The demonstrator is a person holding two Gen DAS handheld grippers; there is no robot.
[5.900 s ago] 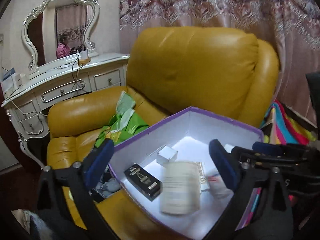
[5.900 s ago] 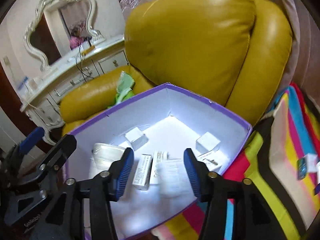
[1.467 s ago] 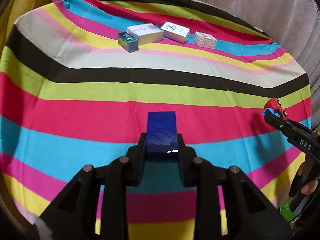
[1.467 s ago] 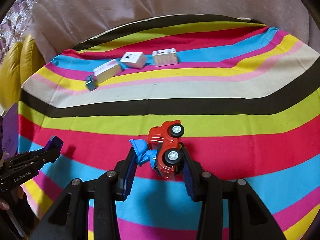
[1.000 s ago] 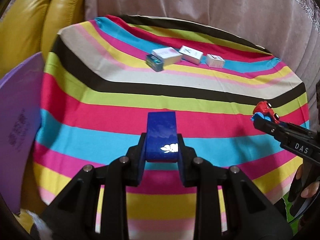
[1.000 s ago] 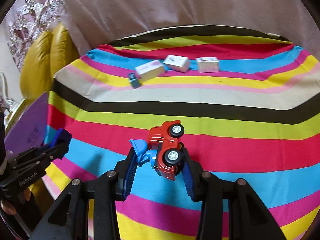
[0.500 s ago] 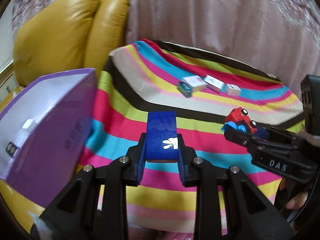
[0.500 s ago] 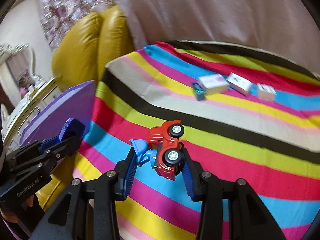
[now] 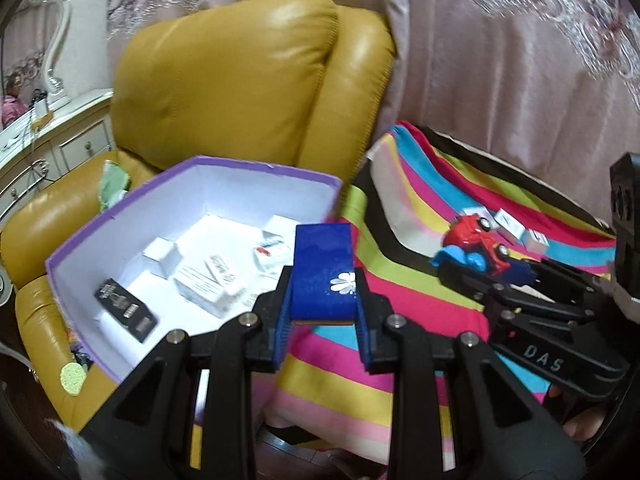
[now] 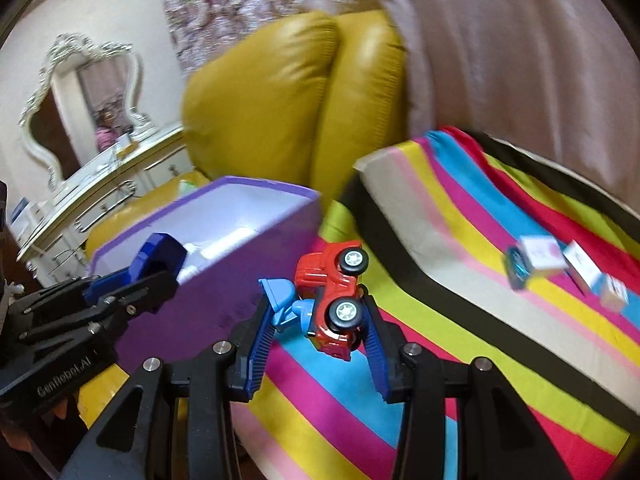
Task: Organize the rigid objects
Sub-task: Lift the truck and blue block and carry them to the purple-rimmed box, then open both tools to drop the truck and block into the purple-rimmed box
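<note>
My left gripper (image 9: pixel 322 308) is shut on a dark blue box (image 9: pixel 323 270) with a small white flower mark, held in the air by the right rim of the purple box (image 9: pixel 256 168). A red and blue toy truck (image 10: pixel 330 300) lies on its side between the pads of my right gripper (image 10: pixel 320 332), which is shut on it above the striped cloth (image 10: pixel 460 320). The same truck (image 9: pixel 476 246) and the right gripper (image 9: pixel 496 276) show at the right of the left wrist view. Inside the purple box (image 10: pixel 240 248) lie several small packs, white ones and a black one (image 9: pixel 125 310).
The purple box rests on a yellow leather armchair (image 9: pixel 224 80). Three small boxes (image 10: pixel 568 268) sit in a row far back on the striped cloth. A white dresser (image 10: pixel 92 184) with a mirror stands at the left. Pink curtains (image 9: pixel 500 60) hang behind.
Both grippers have swung left and risen with their loads, from over the striped cloth to the edge of the purple box. The box's inside has come into the left wrist view.
</note>
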